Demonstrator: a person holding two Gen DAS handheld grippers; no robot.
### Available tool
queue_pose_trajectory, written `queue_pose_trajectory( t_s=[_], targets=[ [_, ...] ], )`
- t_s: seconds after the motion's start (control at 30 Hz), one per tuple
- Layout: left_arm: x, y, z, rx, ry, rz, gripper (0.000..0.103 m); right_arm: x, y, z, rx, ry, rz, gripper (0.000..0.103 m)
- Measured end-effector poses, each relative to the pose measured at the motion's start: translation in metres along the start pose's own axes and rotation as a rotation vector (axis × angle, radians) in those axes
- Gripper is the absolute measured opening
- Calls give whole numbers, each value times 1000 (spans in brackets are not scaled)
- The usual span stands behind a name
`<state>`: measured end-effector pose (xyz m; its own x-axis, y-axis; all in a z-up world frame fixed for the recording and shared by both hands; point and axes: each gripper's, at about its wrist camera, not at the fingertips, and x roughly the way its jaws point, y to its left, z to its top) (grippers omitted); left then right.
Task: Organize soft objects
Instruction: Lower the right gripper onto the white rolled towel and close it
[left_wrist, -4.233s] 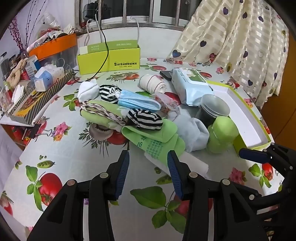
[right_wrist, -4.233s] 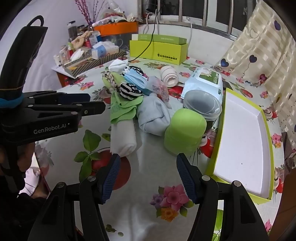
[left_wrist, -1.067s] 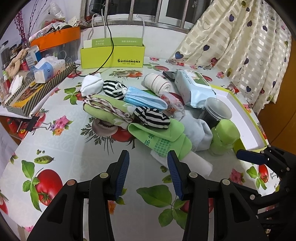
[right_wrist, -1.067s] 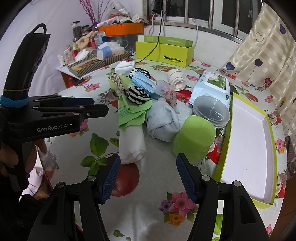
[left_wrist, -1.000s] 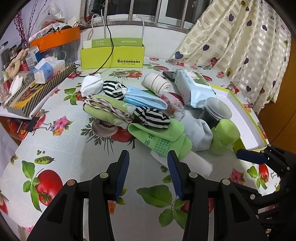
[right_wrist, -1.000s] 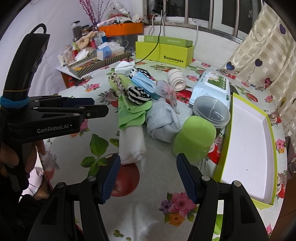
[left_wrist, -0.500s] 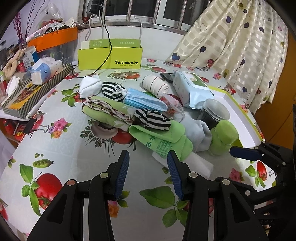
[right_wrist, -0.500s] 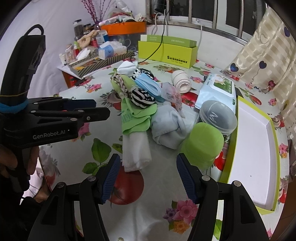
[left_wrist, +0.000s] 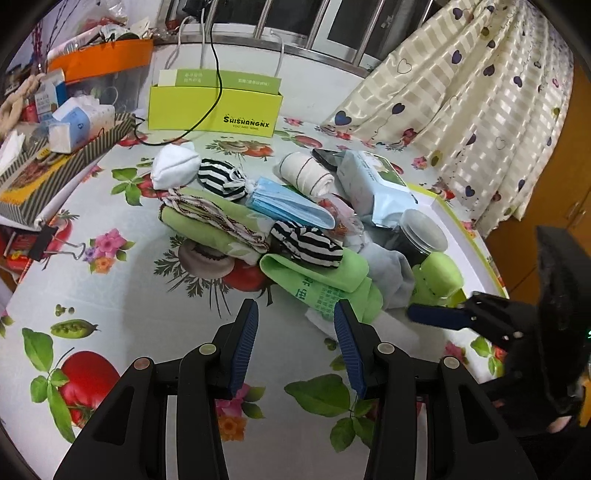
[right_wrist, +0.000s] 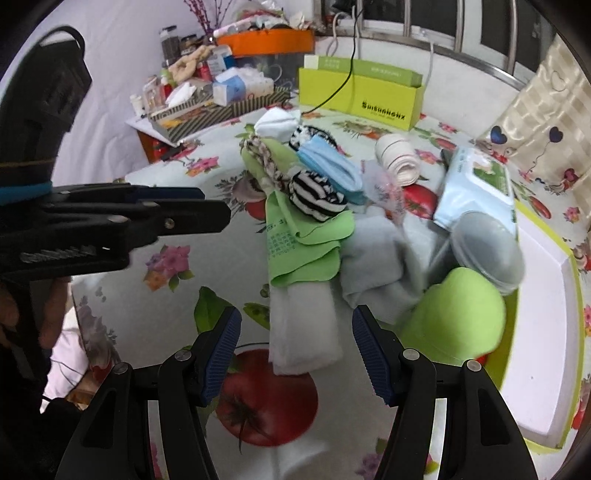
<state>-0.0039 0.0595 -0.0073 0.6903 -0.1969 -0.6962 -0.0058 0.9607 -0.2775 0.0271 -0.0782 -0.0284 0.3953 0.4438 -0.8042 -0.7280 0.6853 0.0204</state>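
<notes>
right gripper (right_wrist: 295, 347) agape, empty | white towel (right_wrist: 303, 328) between jaws, untouched

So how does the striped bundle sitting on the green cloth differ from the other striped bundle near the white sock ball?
The striped bundle on the green cloth lies nearer the grippers, resting on top of the green cloth. The far striped bundle lies farther back, beside the white sock ball and touching the blue face masks. The near one looks longer and flatter, the far one rounder. Both are black-and-white striped, rolled-up fabric.

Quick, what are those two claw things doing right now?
Left gripper: open, holding nothing.
Right gripper: open, holding nothing.
</notes>
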Motion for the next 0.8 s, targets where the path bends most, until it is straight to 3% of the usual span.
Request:
queue_pose_trajectory(
  t_s=[0.17,0.23,0.27,0.4,0.8],
  targets=[
    [4,7,2,-17,9,-31,44,18,6,1,-22,32,-8,60],
    [6,8,2,-22,10,-28,44,23,7,1,-33,42,-12,46],
    [8,10,2,-28,13,-31,44,25,7,1,-38,44,-10,33],
    [14,11,3,-54,24,-52,44,20,6,-2,-50,25,2,23],
    [47,15,5,-209,100,-165,44,-15,-2,-28,-35,-12,-7,22]
  ],
)
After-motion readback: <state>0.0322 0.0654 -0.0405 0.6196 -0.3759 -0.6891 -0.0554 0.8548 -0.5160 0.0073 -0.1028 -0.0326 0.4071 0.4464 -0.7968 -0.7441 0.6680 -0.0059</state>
